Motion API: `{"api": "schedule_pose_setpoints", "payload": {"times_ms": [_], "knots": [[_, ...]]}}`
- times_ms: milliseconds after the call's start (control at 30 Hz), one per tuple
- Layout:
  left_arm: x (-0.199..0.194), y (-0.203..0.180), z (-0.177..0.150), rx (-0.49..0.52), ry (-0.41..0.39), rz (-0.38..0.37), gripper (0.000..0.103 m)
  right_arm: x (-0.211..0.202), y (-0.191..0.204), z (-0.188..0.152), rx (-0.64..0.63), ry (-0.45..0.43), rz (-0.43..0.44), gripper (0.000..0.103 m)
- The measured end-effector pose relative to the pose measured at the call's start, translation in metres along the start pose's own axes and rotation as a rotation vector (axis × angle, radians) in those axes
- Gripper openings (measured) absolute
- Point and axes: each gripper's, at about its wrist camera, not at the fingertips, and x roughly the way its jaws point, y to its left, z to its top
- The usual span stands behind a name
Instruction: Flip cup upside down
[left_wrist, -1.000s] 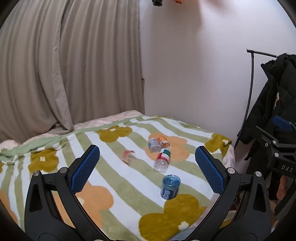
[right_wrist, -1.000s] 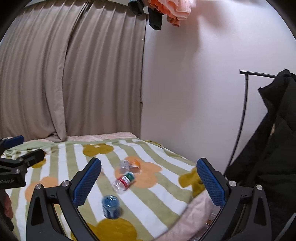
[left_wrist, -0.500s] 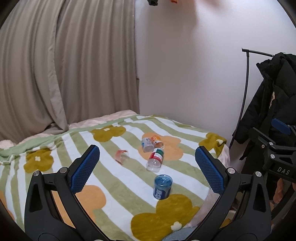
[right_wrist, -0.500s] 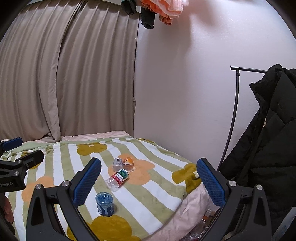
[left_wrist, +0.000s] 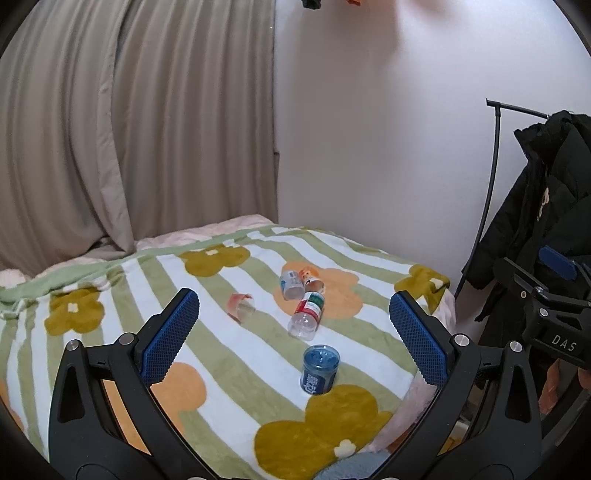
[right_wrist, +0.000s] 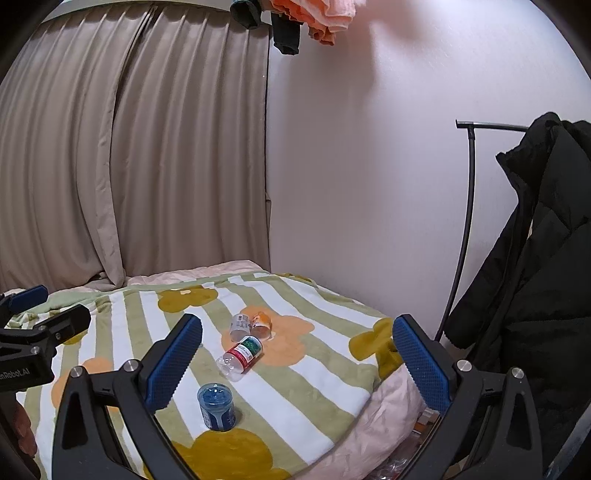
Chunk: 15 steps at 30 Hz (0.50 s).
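blue cup (left_wrist: 320, 370) stands upright on blanket (left_wrist: 236, 373), apart from the tipped bottles (left_wrist: 307, 314); left gripper (left_wrist: 293, 332) and right gripper (right_wrist: 297, 363) both released, empty, held back to line up a side grasp.

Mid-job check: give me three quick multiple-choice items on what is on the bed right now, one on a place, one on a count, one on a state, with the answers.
1. The blue cup stands where?
A. nearest the grippers
B. by the curtain
C. on the floor

2. How many small containers are on the blanket?
A. two
B. five
C. eight

3. The left gripper and right gripper are:
A. both shut
B. both open, holding nothing
C. one holding the cup

Answers: A, it sits below the lying clear bottle; B, five show in the left wrist view; B, wide gaps between pads.
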Motion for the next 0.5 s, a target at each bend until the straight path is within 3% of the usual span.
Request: {"api": "schedule_pose_setpoints", "payload": {"times_ms": [500], "knots": [[-0.0079, 0.0017, 0.0029, -0.003, -0.02, 0.015, 0.103, 0.0007, -0.0006, 0.0003, 0.004, 0.002, 0.001, 0.103]]}}
